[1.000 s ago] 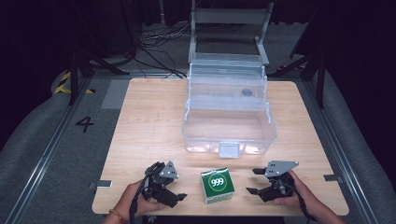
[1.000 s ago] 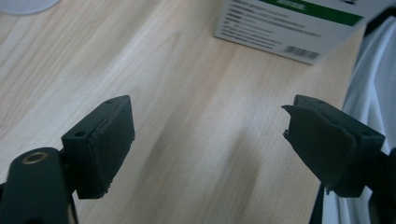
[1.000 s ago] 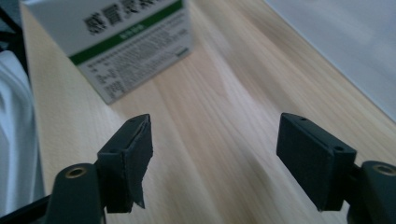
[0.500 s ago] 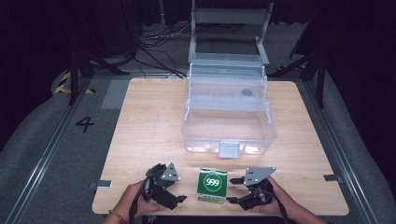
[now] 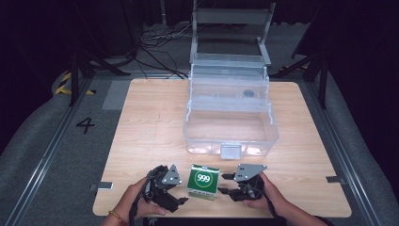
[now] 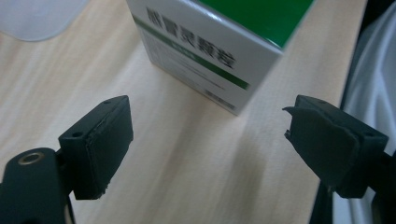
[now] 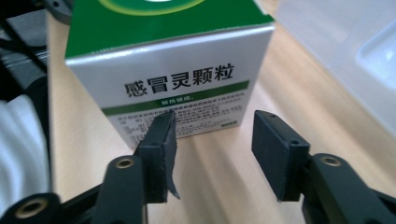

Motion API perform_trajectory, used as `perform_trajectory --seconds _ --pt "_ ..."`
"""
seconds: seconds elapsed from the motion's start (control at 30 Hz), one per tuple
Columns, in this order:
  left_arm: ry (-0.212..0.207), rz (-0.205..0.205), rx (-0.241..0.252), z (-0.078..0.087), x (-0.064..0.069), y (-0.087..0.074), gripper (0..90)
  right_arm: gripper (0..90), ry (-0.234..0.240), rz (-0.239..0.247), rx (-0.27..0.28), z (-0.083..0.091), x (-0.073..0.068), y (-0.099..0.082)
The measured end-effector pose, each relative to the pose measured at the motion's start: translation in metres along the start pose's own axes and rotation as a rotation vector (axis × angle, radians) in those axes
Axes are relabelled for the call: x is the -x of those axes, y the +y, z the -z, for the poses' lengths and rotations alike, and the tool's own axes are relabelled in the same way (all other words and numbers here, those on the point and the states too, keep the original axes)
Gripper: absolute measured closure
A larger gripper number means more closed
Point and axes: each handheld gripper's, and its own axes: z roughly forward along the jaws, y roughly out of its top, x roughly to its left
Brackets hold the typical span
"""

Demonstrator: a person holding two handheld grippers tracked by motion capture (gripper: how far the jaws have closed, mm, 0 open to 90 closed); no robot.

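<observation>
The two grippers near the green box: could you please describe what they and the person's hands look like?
Both the left gripper and the right gripper are black, each topped by a grey three-cornered plate. Their fingers are flat black blocks with small screw holes and brass-coloured pivots; one left pad has a ragged edge. The left hand wears an orange wristband.

Box between left claw and right claw, container behind, on table

Wooden table bearing clear plastic box, green-and-white carton.
</observation>
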Motion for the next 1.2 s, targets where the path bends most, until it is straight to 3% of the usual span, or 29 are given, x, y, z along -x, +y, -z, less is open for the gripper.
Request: perform_trajectory --seconds 0.2,0.47,0.57,0.7,1.0,1.2 --pt "0.003 0.025 0.005 0.007 -0.01 -0.002 15.7 52.8 -0.011 0.013 0.002 -0.015 0.005 0.014" --pt "-0.001 0.02 0.018 0.018 -0.012 0.007 15.5 51.3 -0.017 -0.015 -0.006 -0.032 0.011 0.023" --pt "0.031 -0.001 -0.012 0.019 -0.011 0.015 15.1 50.1 -0.011 -0.006 -0.008 -0.035 0.01 0.026" --pt "0.018 -0.001 -0.016 0.021 -0.016 0.02 15.1 47.6 -0.004 -0.002 -0.008 -0.037 0.012 0.028" --pt "0.023 -0.068 -0.001 0.029 -0.021 0.036 14.3 45.7 0.0 0.0 -0.018 -0.041 0.017 0.031" --pt "-0.023 -0.123 -0.077 0.02 -0.025 0.054 13.1 45.4 -0.006 -0.004 -0.013 -0.046 0.021 0.036"
